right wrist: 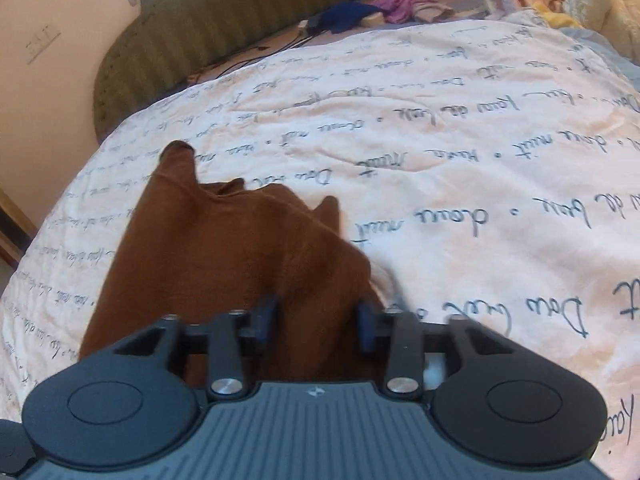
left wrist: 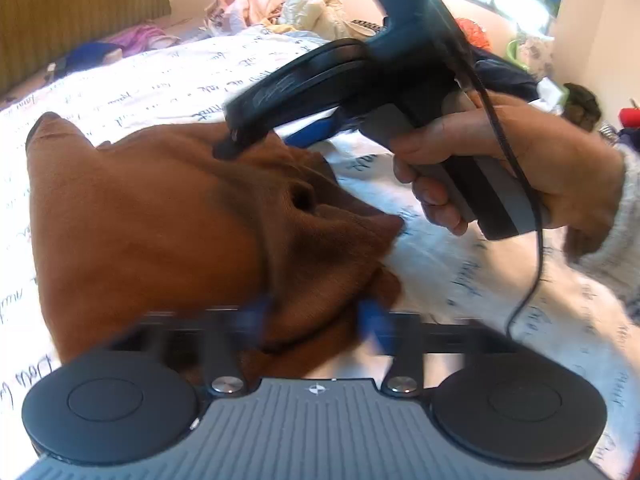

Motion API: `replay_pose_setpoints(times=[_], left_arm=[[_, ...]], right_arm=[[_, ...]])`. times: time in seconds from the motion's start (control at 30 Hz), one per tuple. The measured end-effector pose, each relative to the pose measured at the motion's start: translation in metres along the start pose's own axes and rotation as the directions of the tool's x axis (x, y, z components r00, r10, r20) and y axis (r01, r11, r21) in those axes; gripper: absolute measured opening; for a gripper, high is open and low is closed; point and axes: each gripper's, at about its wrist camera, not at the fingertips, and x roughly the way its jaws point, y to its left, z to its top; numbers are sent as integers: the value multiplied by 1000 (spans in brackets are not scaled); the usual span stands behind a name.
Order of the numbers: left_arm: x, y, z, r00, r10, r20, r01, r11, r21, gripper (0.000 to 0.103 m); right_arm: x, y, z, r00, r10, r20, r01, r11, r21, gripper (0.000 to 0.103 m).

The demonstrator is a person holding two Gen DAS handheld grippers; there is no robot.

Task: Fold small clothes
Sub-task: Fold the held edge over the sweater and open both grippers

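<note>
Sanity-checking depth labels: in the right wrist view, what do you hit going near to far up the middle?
Right gripper, jaws open → brown garment → white bedspread with script print → dark blue cloth and purple cloth → green ribbed headboard.

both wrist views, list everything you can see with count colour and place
garment: one, brown, rumpled on the bedspread below both claws
bedspread: one, white with dark handwriting print, covers the bed
headboard: one, olive green, far end of bed
clothes pile: several, pink, cream and white, far edge of bed
left claw: one, black with blue pads, open over garment
right claw: one, black with blue pads, open over garment
hand: one, gripping the right claw's handle
</note>
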Motion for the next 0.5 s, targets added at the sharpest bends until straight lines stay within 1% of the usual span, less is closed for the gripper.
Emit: replay_pose_setpoints(times=[0.03, 0.07, 0.1, 0.17, 0.2, 0.23, 0.27, 0.3, 0.33, 0.37, 0.4, 0.47, 0.5], left_arm=[[-11, 4, -4, 1000, -4, 27, 4, 1000, -19, 103], [-24, 9, -10, 998, 1, 65, 1, 999, -35, 102], [-35, 18, -14, 996, 4, 86, 1, 998, -60, 102], [-57, 46, -22, 990, 33, 136, -9, 985, -171, 102], [-65, 63, -27, 987, 57, 152, -17, 968, -249, 102], [-71, 82, -31, 985, 84, 149, -28, 939, -342, 101], [-76, 100, -36, 984, 96, 151, -22, 902, -432, 100], [-80, 117, -44, 983, 82, 165, 12, 865, -502, 100], [-81, 133, -50, 983, 48, 175, 59, 829, -556, 100], [-78, 147, -55, 986, 16, 166, 88, 794, -602, 100], [-73, 156, -60, 988, -14, 154, 111, 761, -639, 99], [-62, 167, -67, 984, -83, 159, 171, 708, -685, 93], [-57, 168, -69, 981, -108, 161, 191, 688, -701, 90]], right_arm=[[-8, -5, -2, 1000, 10, 13, -10, 1000, 16, 88], [-22, -9, -5, 998, 40, 39, -41, 999, 25, 88], [-36, -10, -8, 996, 64, 58, -65, 998, 22, 88], [-71, -8, -17, 988, 100, 117, -102, 995, 7, 88], [-88, -8, -24, 981, 126, 150, -128, 992, 5, 87], [-98, -7, -33, 975, 153, 163, -156, 988, 6, 87], [-106, -4, -44, 970, 180, 166, -183, 983, 5, 83], [-112, -1, -55, 967, 190, 167, -192, 981, -1, 71], [-115, 3, -65, 967, 190, 168, -191, 981, -7, 65], [-115, 5, -73, 967, 195, 162, -197, 980, -3, 58], [-112, 7, -80, 966, 213, 149, -215, 977, 0, 57], [-107, 12, -88, 964, 218, 150, -218, 976, -19, 56], [-104, 15, -88, 964, 220, 149, -219, 975, -25, 56]])
